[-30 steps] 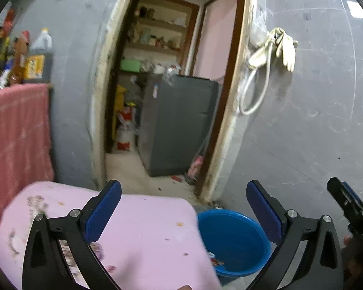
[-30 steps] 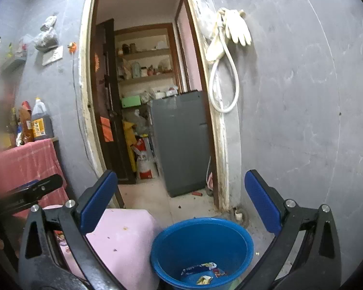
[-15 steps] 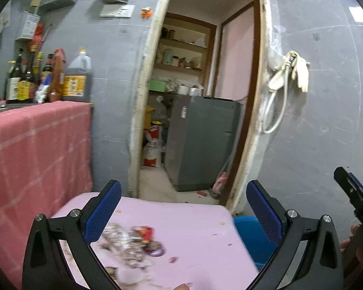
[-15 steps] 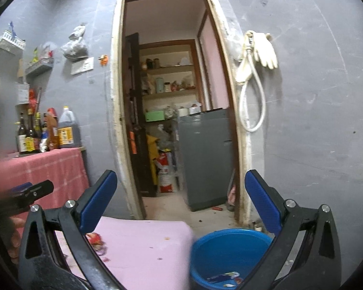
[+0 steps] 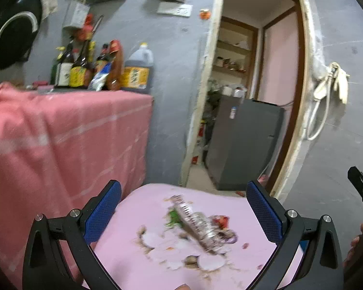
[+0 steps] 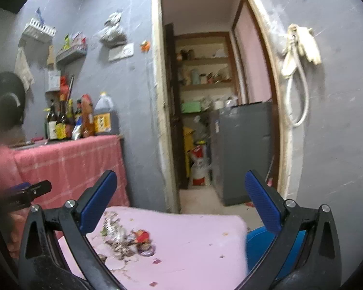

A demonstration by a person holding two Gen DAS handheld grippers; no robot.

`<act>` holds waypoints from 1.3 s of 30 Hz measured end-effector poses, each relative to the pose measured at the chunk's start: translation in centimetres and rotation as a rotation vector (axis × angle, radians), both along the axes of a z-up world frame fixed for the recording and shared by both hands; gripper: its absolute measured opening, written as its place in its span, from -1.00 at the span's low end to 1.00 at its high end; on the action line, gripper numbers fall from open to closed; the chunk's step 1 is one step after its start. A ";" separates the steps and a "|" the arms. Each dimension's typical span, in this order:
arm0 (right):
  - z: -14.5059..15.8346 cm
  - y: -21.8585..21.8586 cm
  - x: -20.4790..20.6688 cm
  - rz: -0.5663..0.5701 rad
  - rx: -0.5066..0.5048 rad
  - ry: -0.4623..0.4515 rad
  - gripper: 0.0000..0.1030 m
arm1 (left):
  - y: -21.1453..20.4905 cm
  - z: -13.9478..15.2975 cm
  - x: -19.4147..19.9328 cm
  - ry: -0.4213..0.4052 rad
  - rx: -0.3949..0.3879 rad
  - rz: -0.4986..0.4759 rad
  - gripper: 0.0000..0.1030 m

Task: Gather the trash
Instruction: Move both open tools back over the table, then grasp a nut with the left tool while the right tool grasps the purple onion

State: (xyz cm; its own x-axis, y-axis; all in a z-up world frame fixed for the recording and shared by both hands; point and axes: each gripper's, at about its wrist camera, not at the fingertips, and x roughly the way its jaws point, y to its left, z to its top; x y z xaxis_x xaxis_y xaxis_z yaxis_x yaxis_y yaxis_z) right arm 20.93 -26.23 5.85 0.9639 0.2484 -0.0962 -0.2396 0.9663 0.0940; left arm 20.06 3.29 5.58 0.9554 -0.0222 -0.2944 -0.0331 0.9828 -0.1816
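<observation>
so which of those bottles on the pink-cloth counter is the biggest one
The dark jug with the yellow label and white cap, at the right end of the row; the bottles left of it are slimmer.

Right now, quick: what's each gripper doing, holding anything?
Left gripper: open, holding nothing, above the trash pile.
Right gripper: open, holding nothing.

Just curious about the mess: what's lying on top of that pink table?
On the pink table lies a trash pile: a crumpled silvery wrapper, a red scrap, pale shell-like bits and crumbs. Whatever lies beneath the wrapper is hidden.
</observation>
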 end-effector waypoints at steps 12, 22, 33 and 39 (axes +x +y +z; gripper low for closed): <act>-5.8 3.9 4.7 0.113 -0.102 0.202 1.00 | 1.9 -5.4 0.9 0.148 -0.024 0.013 0.96; -11.1 6.0 9.2 0.208 -0.201 0.459 0.88 | 0.1 -9.0 3.3 0.315 0.013 -0.070 0.96; -15.2 8.4 13.4 0.325 -0.260 0.686 0.30 | -1.6 -12.6 6.0 0.480 0.024 -0.217 0.06; -16.5 9.9 15.4 0.373 -0.281 0.753 0.13 | -2.4 -13.5 6.8 0.516 0.038 -0.269 -0.23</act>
State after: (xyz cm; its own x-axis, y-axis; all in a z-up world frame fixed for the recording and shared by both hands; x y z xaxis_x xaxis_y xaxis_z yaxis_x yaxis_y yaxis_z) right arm 36.28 -16.37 -10.60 0.4807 0.4056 -0.7775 -0.5141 0.8486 0.1248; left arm 26.82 0.88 -7.93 0.6506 -0.2245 -0.7254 0.1433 0.9744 -0.1730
